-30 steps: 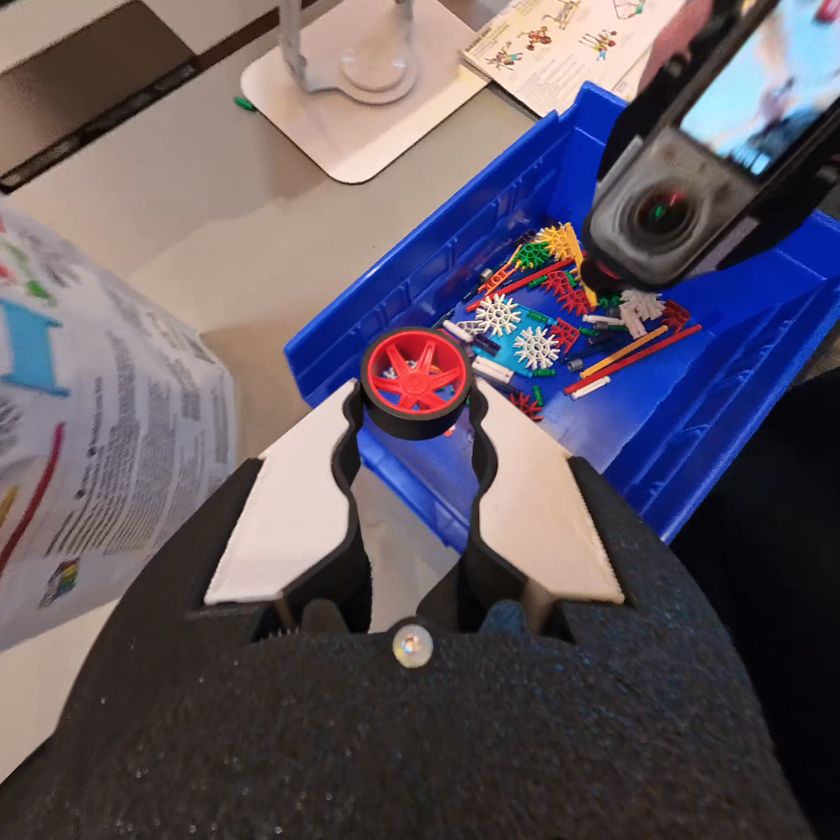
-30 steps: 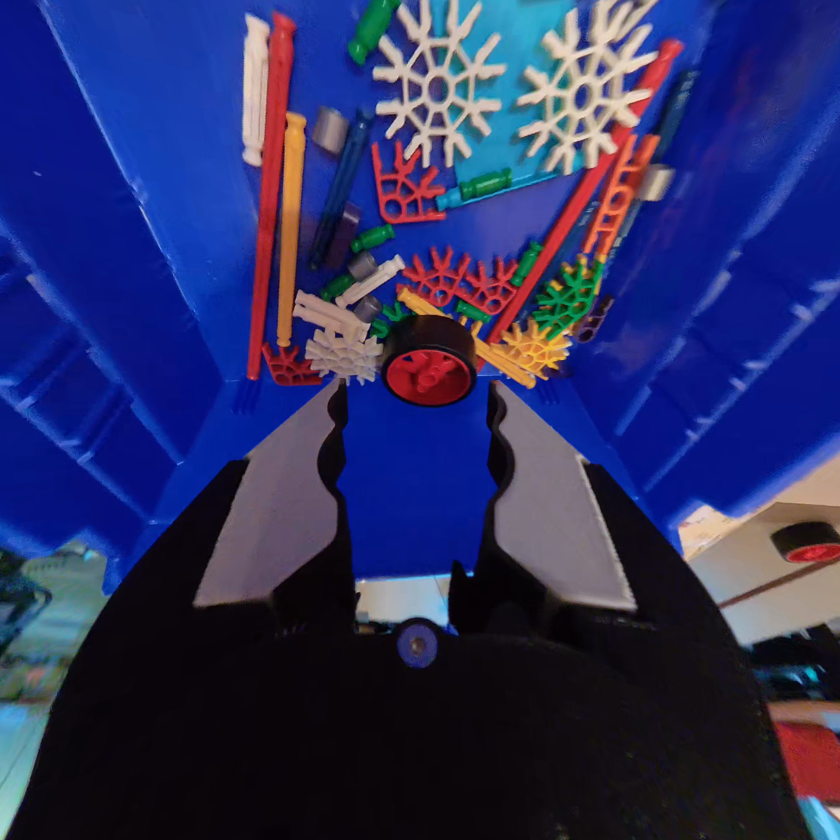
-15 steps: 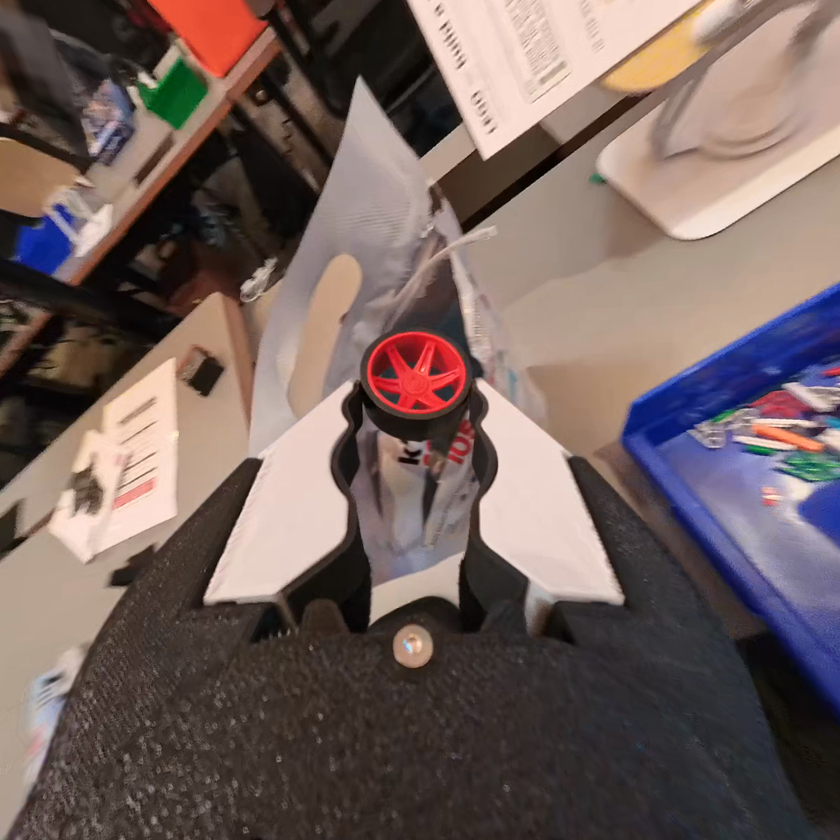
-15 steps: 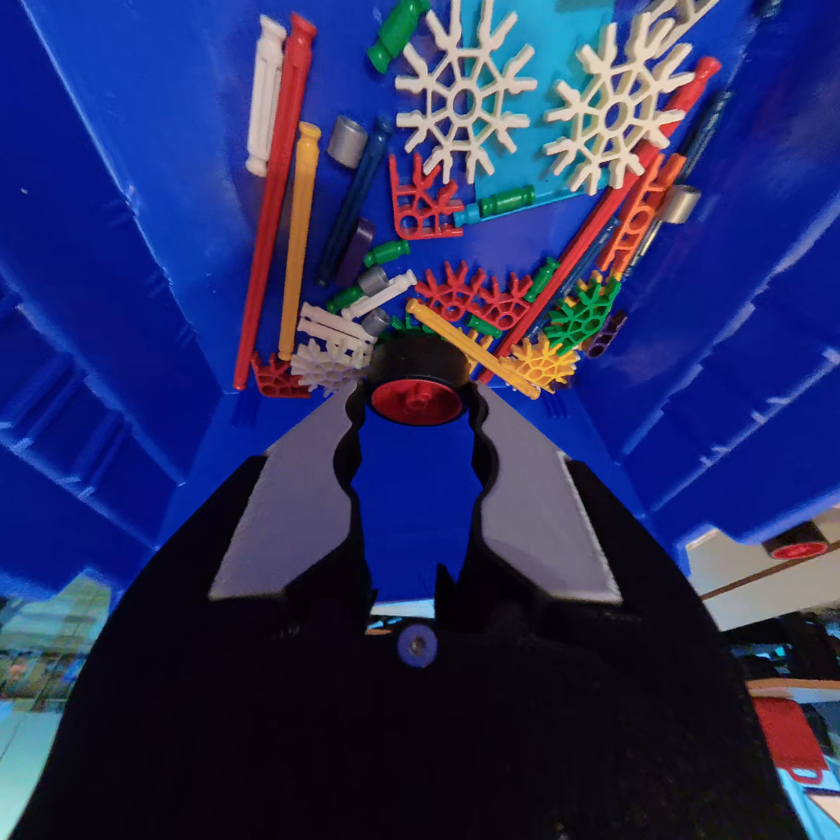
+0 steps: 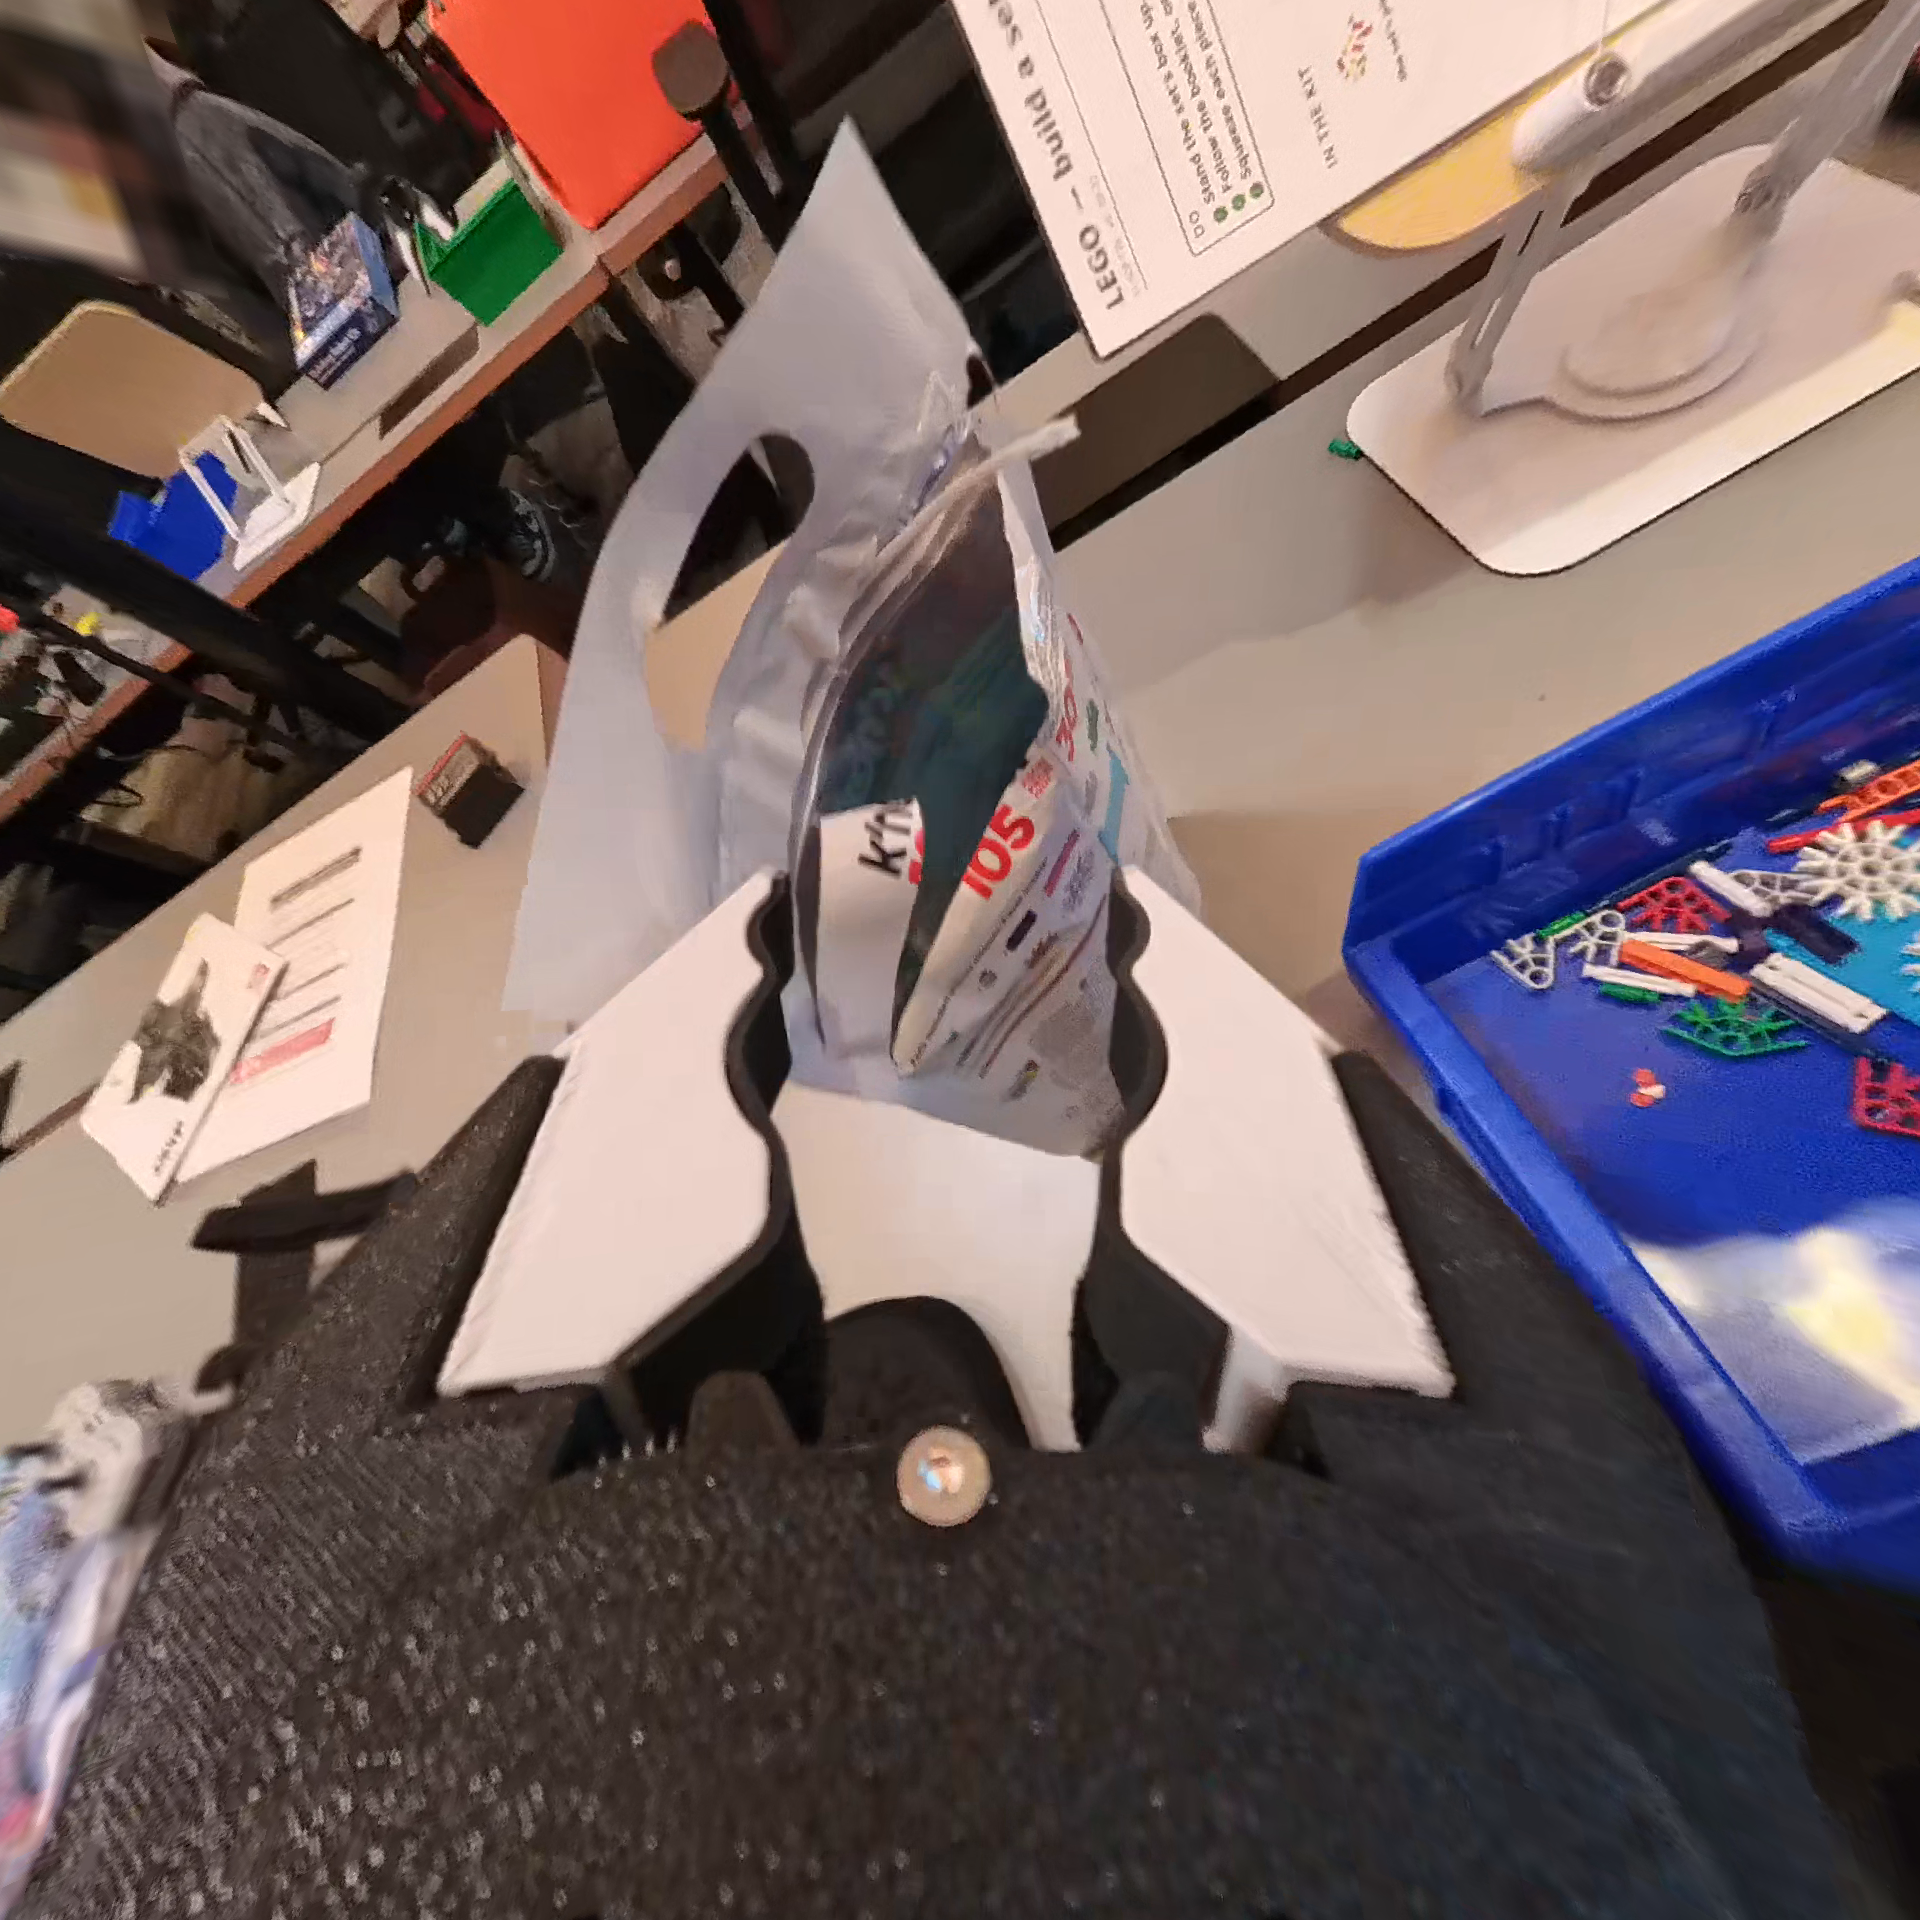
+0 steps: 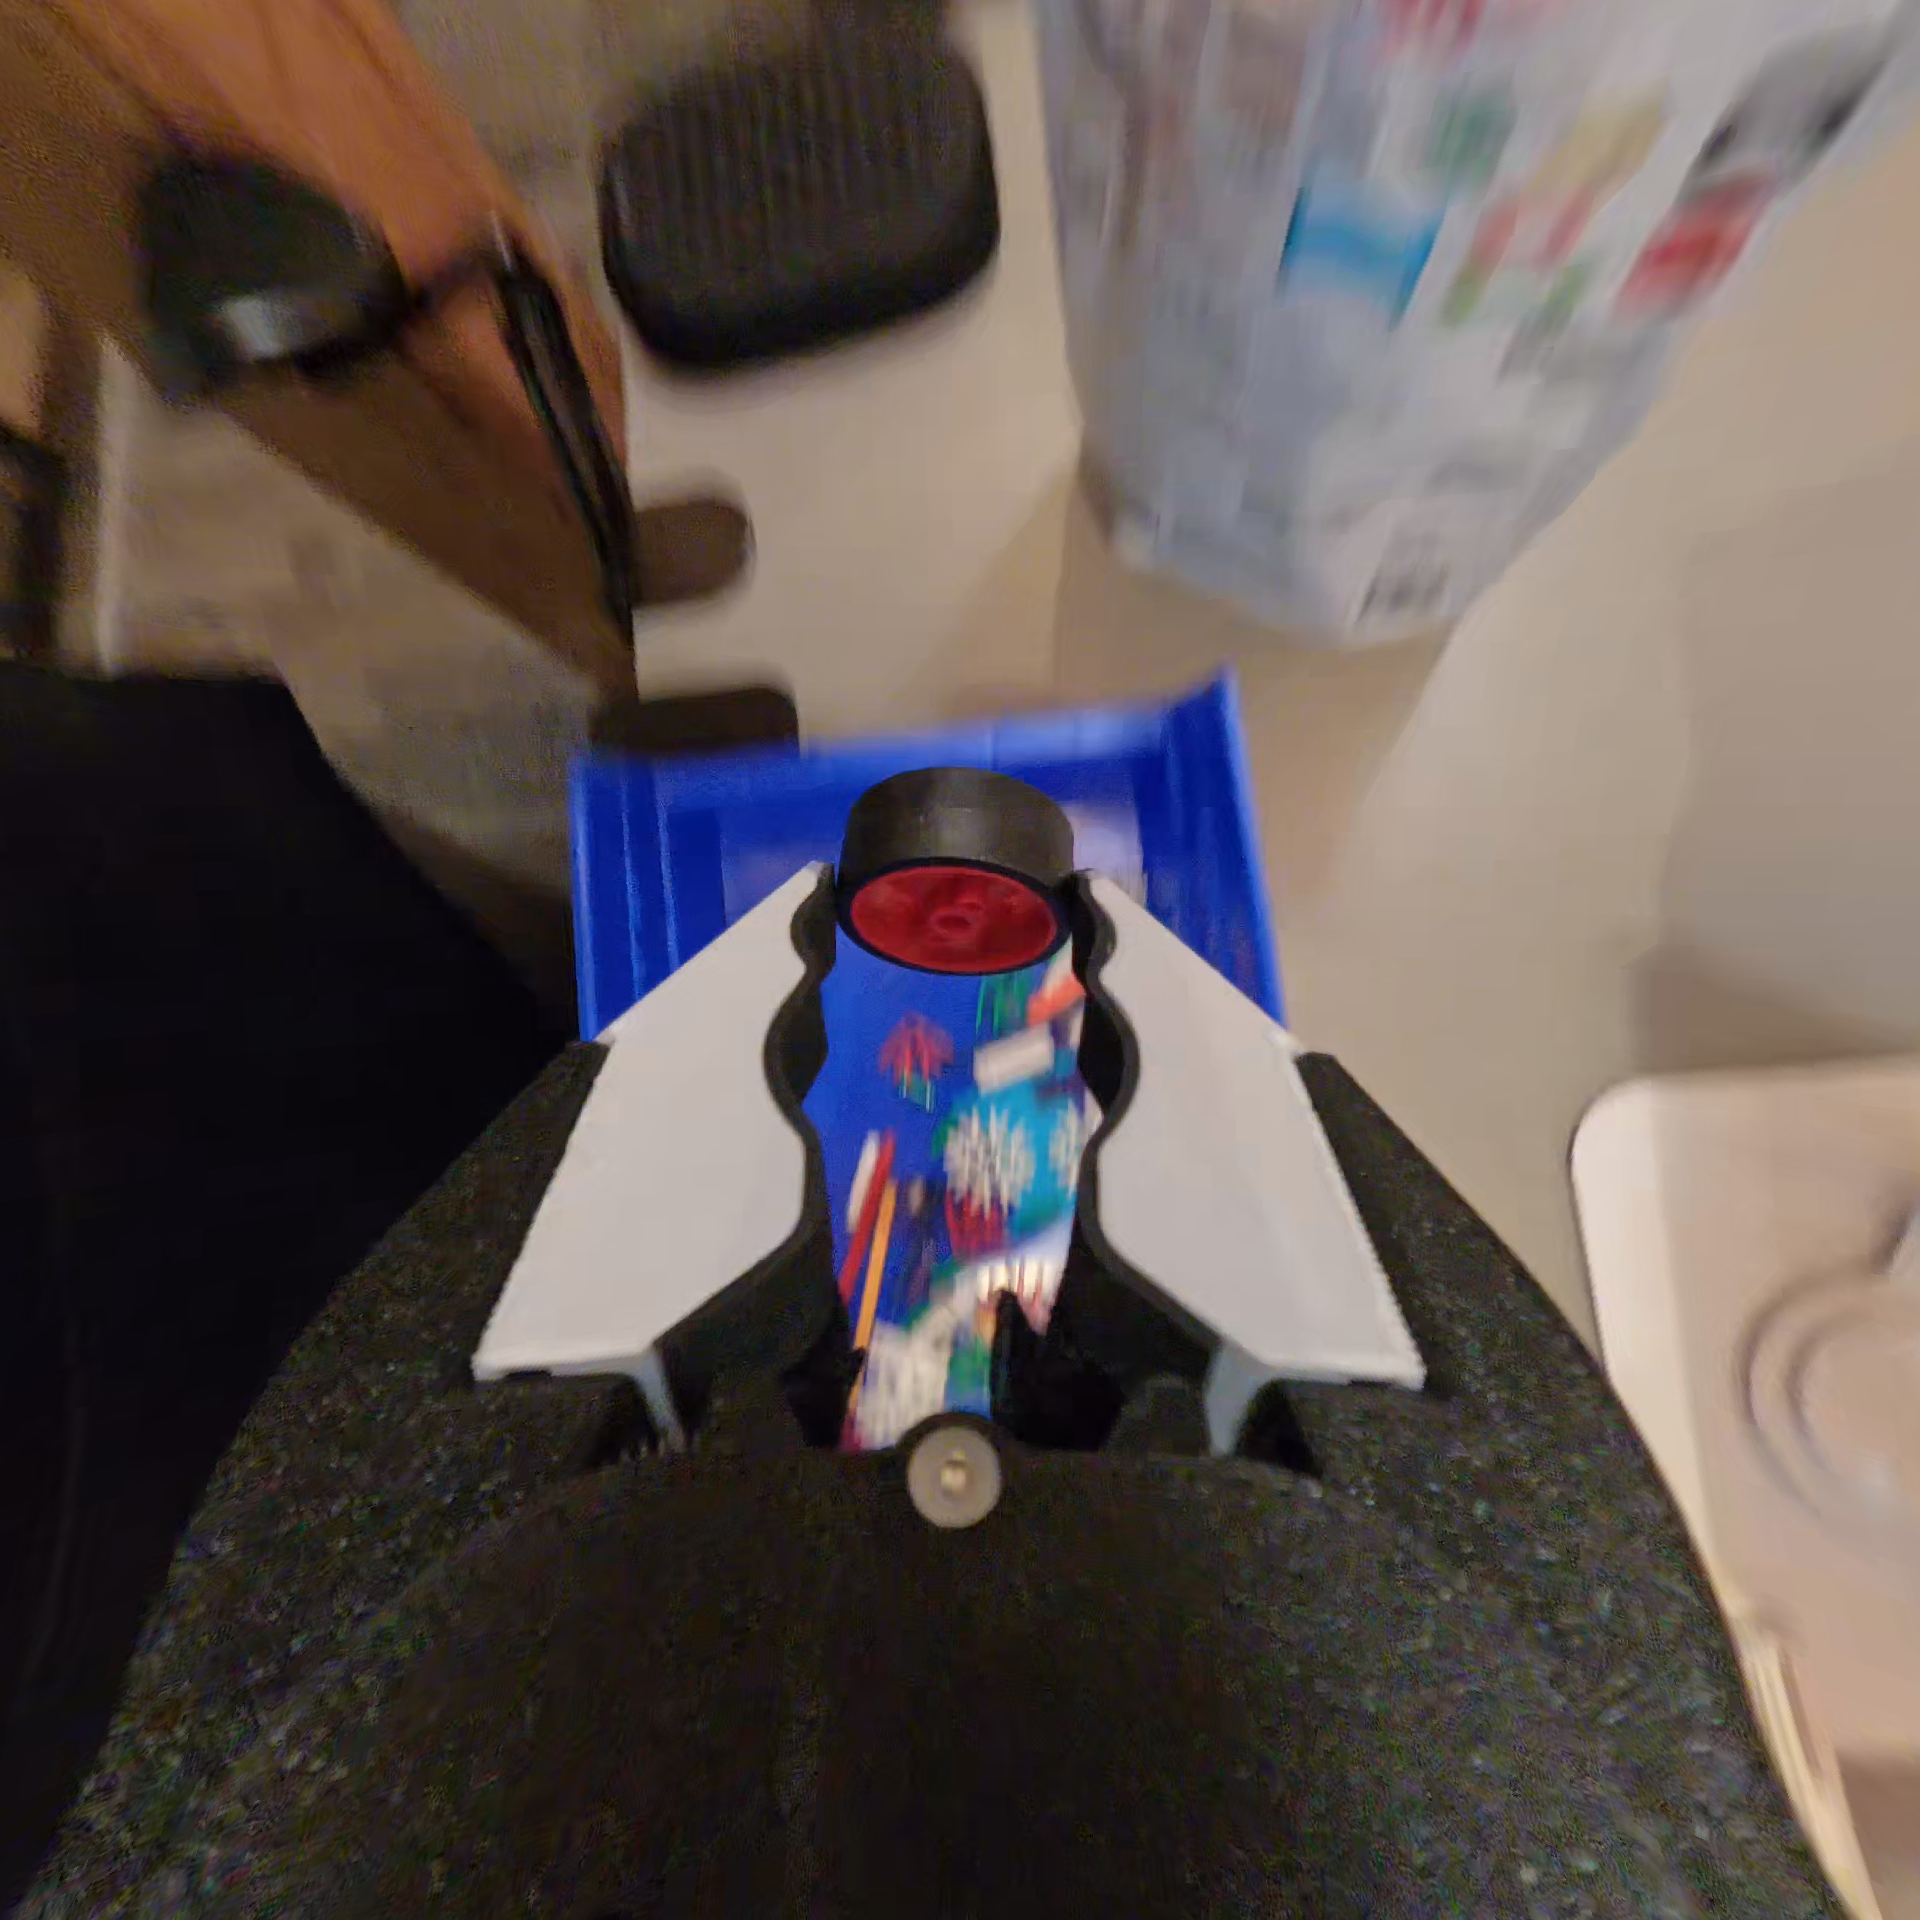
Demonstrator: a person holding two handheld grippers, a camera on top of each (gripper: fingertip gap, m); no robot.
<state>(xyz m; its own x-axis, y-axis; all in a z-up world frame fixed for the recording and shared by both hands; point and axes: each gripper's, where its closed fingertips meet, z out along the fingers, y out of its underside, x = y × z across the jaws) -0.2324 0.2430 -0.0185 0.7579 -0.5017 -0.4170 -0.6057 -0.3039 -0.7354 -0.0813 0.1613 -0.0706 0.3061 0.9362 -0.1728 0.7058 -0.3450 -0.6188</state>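
Observation:
My left gripper [image 5: 951, 904] is open and empty, with its fingertips just over the open mouth of a clear printed plastic bag [image 5: 935, 675] that stands upright on the grey table. My right gripper [image 6: 954, 894] is shut on a black wheel with a red hub [image 6: 954, 831] and holds it above the blue bin [image 6: 675, 831]. The right wrist view is blurred by motion. The bag also shows in the right wrist view [image 6: 1403, 312], beyond the bin. The blue bin [image 5: 1475, 914] lies right of the bag and holds several small coloured construction pieces [image 5: 1766, 935].
A white stand base [image 5: 1621, 436] sits behind the bin, under a printed sheet [image 5: 1195, 135]. Papers [image 5: 281, 966] and a small black object [image 5: 468, 800] lie left of the bag. Other tables with clutter stand beyond the table's far-left edge.
My left gripper opened over the bag and the wheel it held is gone from its fingers. My right gripper closed on the wheel in the bin and lifted it out.

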